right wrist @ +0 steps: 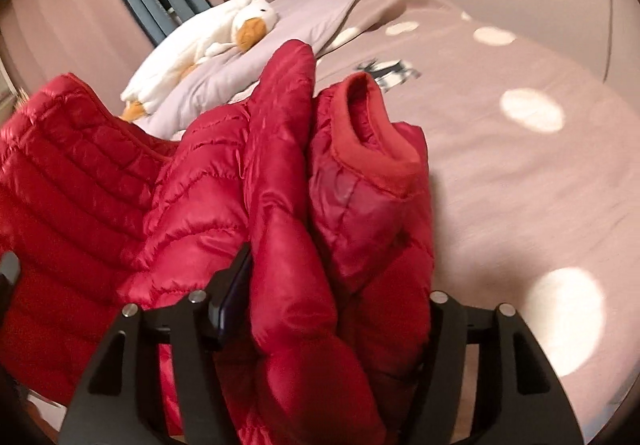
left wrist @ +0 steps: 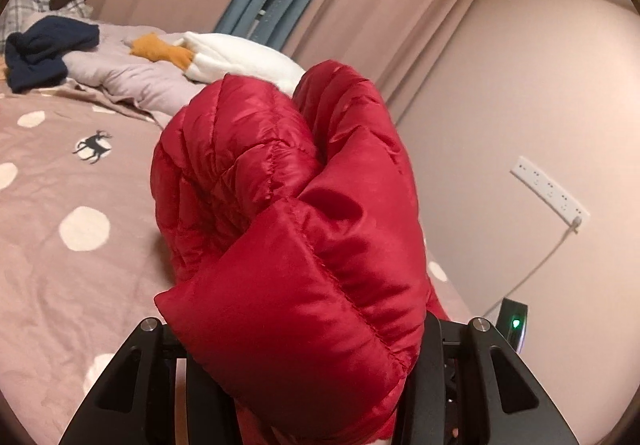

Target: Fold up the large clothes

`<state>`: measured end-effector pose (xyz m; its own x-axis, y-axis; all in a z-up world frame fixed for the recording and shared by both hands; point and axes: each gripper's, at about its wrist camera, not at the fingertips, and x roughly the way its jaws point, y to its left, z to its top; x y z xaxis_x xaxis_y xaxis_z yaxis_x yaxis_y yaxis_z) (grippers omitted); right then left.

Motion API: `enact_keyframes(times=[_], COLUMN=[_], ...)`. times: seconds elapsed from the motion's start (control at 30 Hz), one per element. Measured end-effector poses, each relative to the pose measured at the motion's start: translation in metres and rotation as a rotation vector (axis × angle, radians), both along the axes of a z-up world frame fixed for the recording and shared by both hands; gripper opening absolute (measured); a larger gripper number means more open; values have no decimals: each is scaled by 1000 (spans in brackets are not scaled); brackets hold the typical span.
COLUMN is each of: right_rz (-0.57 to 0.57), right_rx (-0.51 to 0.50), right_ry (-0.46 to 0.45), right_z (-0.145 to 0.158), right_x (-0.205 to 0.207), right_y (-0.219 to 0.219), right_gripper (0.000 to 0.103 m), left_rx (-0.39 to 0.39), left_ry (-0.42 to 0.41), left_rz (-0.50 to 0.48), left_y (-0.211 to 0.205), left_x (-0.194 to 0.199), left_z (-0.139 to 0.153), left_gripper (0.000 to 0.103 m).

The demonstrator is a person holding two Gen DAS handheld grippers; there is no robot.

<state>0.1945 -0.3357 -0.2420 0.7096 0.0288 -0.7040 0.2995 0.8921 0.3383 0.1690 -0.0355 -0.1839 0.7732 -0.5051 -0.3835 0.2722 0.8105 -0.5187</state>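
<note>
A: Okay, quick pass, near first. Left gripper point(left wrist: 304, 385) has its jaws partly closed on a thick roll of the red puffer jacket point(left wrist: 288, 213); the hem end fills the gap and bulges up past the fingers.

B: Held, then?

A: Looks pinched on both sides, yes. Padding hides the fingertips, so I judge the clamp from the bunching.

B: Right gripper point(right wrist: 320, 345)?

A: Jaws stand wider. A sleeve point(right wrist: 288, 165) and the cuff end point(right wrist: 372, 149) lie between them, running from the fingers away toward the far pillow. The near-left pad point(right wrist: 230, 297) shows and seems to sit beside the fabric, not pressing. I'd call it loose, nothing gripped, though the right finger is hidden behind cloth.

B: Where's the jacket overall?

A: Lifted off the bed point(left wrist: 80, 285), bunched in front of both grippers. In the right wrist view the quilted body spreads to the near left and the sleeve sticks out along the gripper's line, ribbed cuff on the right side of it.

B: So the key relation?

A: Sleeve's long axis runs near to far, in line with the right fingers; the body is to the left of it. Left hand carries the weight, right one is nearer the sleeve, so I guess it regrips there.

B: Farther back?

A: Dark blue clothes point(left wrist: 40, 53) far left, a white toy duck point(right wrist: 224, 41) on the pillow point(right wrist: 296, 17), curtains point(left wrist: 360, 5) behind. Right wrist view is motion-blurred.
</note>
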Motion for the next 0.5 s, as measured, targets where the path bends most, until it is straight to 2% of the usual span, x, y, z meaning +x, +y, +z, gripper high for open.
enact_keyframes(times=[0.07,0.17,0.23,0.37,0.5], right_rz=[-18,-13,-15,8,110], right_rx=[-28,58,63,70,85], right_ry=[-19,-14,15,17,20], right_z=[2,-8,-19,-22,-26], right_x=[-11,-7,1,9,25], right_y=[-9,-16,-13,10,46], right_gripper=[74,69,66,63,63], left_rx=[22,53,42,25,20], left_ry=[-16,-31,-34,-40,-44], left_rz=[16,50,65,107,185], left_y=[-2,-1,6,23,44], left_x=[0,-3,-4,-3,-6], left_z=[1,0,3,8,13], left_gripper=[40,40,40,40,40])
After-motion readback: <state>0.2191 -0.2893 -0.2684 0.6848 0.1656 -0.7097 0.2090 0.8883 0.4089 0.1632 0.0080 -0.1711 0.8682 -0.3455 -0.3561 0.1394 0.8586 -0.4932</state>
